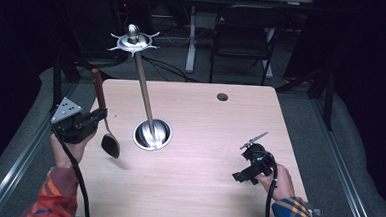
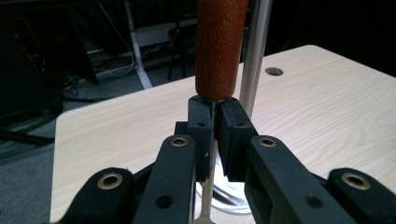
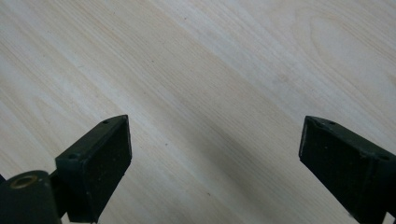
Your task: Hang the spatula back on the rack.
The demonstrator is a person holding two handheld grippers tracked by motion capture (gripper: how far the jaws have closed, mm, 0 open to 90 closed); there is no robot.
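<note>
From above, your left gripper [image 1: 100, 114] holds the spoon [image 1: 105, 118] upright by its thin metal neck at the table's [image 1: 202, 189] left edge, bowl hanging clear; the utensil stand [image 1: 148, 111] rises just beside it.

In the left gripper view, the jaws pinch the neck below the wooden handle [image 2: 219, 46], with the stand's pole [image 2: 254, 51] right behind.

In the right gripper view, your jaws stand wide over bare wood.

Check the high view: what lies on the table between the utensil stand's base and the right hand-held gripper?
Nothing: in the high view the table is bare wood between the stand's base and the right hand-held gripper.
</note>
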